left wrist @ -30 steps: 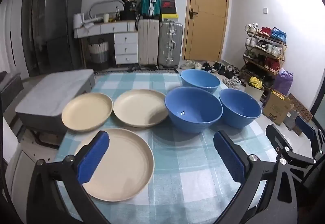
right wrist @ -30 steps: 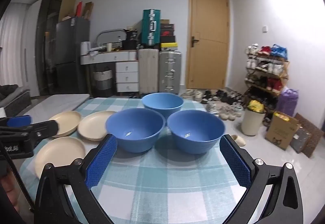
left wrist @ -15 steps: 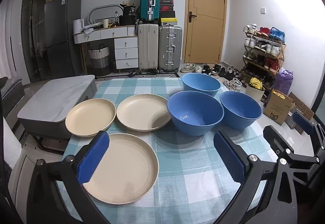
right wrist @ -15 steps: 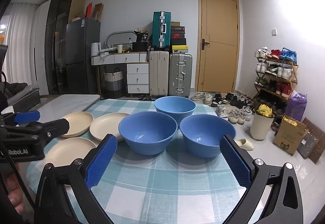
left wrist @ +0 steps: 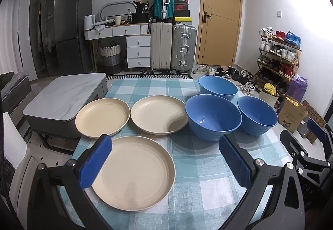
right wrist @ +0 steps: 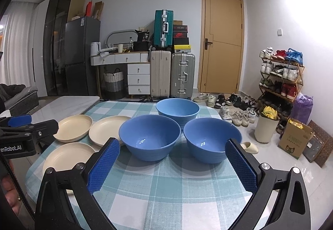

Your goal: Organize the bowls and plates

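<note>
Both hand-held grippers, left [left wrist: 164, 159] and right [right wrist: 171, 163], had backed off slightly, jaws wide and empty, plates [left wrist: 133, 169] and bowls [right wrist: 149, 138] unstacked.

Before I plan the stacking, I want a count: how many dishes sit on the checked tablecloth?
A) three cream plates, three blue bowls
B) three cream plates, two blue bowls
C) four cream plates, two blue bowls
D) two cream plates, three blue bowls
A: the left wrist view shows three round cream plates and three deep blue bowls, none stacked.
</note>
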Demonstrator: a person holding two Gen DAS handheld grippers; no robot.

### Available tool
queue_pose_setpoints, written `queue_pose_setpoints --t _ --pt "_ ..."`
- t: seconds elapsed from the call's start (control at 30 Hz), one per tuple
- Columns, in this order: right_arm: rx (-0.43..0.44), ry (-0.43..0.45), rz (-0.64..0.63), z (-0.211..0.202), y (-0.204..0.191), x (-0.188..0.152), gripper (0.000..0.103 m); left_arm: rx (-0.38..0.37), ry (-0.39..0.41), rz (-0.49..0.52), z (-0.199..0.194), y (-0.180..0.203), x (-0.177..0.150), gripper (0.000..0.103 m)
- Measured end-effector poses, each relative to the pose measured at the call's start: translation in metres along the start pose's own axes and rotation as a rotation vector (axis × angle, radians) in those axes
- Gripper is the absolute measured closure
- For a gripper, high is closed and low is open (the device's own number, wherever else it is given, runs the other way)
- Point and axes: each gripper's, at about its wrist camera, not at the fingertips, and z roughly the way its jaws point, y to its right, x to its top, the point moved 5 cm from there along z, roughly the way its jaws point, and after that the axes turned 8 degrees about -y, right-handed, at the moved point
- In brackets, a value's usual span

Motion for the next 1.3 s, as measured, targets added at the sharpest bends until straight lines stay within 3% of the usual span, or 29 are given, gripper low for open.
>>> queue_pose_setpoints --t 0.73,1.07,1.3 --pt "0.040 0.002 -0.011 -0.004 -0.004 0.001 0.000 0.006 -0.010 0.031 0.003 0.000 -0.003 0.000" --pt "0.125 -0.021 -0.035 0.003 -0.022 0.010 0.000 0.017 -0.020 0.015 0.012 -0.016 0.002 0.000" --pt "0.198 -0.048 -0.056 0.026 -0.051 0.034 0.000 0.051 -0.049 -0.033 0.030 -0.051 0.014 0.000"
